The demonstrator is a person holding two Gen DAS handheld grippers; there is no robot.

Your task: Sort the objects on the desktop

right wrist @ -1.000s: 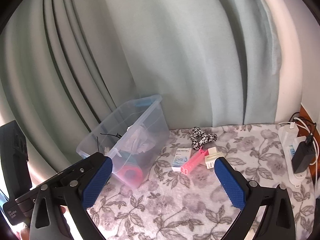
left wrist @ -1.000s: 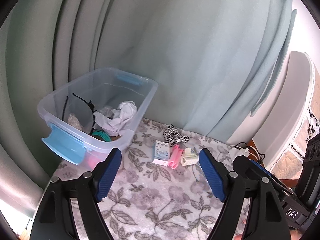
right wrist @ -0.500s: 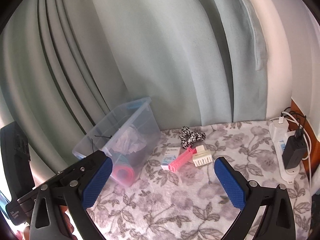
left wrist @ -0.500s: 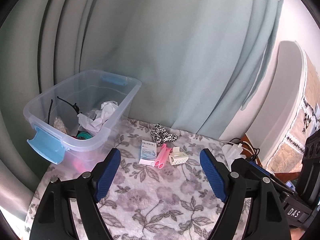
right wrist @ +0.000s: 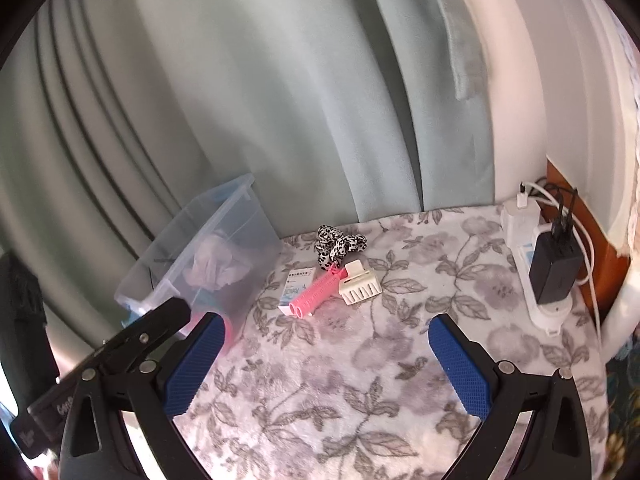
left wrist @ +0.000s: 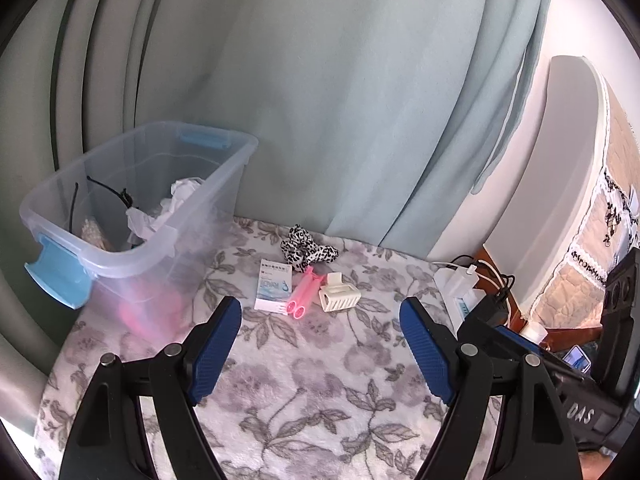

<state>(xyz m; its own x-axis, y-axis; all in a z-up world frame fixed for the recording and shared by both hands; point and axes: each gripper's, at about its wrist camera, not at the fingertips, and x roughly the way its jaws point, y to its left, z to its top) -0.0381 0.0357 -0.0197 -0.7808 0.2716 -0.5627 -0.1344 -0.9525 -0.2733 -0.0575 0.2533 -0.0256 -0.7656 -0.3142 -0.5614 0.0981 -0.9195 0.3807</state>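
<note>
A clear plastic bin with blue latches stands at the left on the floral cloth and holds crumpled paper, a black cable and other items. Beside it lie a white and blue packet, a pink hair curler, a cream hair claw and a leopard-print scrunchie. My left gripper is open and empty, short of these items. My right gripper is open and empty, also short of them.
A white power strip with a black charger and cables sits at the right edge of the table. Green curtains hang right behind the table. A bed edge lies to the right.
Both grippers have swung right and pulled back a little; the bin now sits further left and the small items look nearer the centre. Nothing was grasped.
</note>
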